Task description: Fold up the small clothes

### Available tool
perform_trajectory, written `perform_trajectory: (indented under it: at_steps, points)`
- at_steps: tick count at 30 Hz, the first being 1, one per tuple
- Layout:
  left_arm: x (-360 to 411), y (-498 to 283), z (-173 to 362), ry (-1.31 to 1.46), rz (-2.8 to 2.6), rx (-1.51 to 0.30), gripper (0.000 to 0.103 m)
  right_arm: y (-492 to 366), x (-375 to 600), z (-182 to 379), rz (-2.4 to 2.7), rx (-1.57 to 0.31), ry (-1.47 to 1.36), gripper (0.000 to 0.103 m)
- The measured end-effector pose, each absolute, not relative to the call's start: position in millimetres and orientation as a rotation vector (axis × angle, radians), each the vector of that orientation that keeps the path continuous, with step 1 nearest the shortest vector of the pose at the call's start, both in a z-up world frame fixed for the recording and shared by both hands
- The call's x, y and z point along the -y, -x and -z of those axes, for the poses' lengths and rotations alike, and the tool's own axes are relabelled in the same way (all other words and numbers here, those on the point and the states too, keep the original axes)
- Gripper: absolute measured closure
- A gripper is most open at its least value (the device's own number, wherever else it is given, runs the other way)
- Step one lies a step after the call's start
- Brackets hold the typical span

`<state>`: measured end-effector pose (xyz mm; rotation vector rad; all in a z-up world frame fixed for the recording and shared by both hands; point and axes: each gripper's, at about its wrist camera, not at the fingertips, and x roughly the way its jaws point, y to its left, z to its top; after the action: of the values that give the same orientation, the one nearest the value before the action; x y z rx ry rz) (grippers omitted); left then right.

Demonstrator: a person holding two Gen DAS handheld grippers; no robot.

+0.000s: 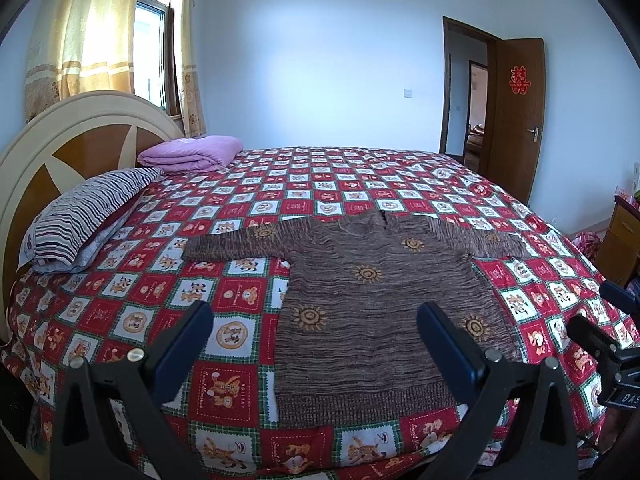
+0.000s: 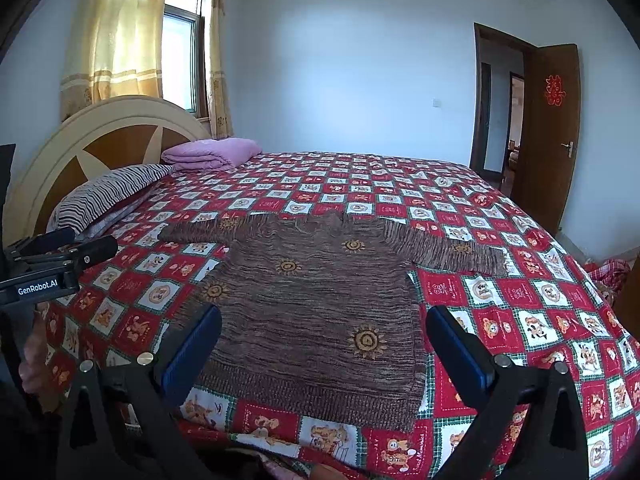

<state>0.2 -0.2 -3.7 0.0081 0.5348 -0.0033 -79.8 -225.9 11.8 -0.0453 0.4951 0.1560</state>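
A small brown knitted sweater [image 1: 372,300] [image 2: 312,304] with yellow sun patterns lies flat on the bed, sleeves spread left and right, hem toward me. My left gripper [image 1: 316,320] hovers open above the hem's left part, nothing between its fingers. My right gripper [image 2: 324,326] is open too, held over the hem's right part, empty. Each gripper shows at the edge of the other's view: the right gripper [image 1: 600,320] and the left gripper [image 2: 72,246].
The bed is covered by a red, white and green checked sheet [image 1: 224,280] [image 2: 520,300]. A striped pillow [image 1: 80,220] and a folded pink blanket [image 1: 192,154] lie by the headboard [image 1: 48,152] on the left. An open brown door [image 1: 516,120] stands at the back right.
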Motion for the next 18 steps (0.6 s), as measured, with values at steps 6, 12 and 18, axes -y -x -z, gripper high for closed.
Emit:
perform_trajectory:
  at_steps: [6, 12, 18]
  points:
    - [0.3, 0.0, 4.4, -0.006, 0.002, -0.533, 0.0, 80.4, 226.5, -10.1, -0.157, -0.498, 0.047, 0.001]
    - [0.8, 0.5, 4.9, -0.005, 0.002, -0.537, 0.0, 80.4, 224.9, -9.0, -0.161, -0.502, 0.05, 0.001]
    - [-0.2, 0.2, 5.1, -0.003, 0.002, -0.537, 0.0, 80.4, 224.5, -8.4, -0.162, -0.504, 0.05, 0.001]
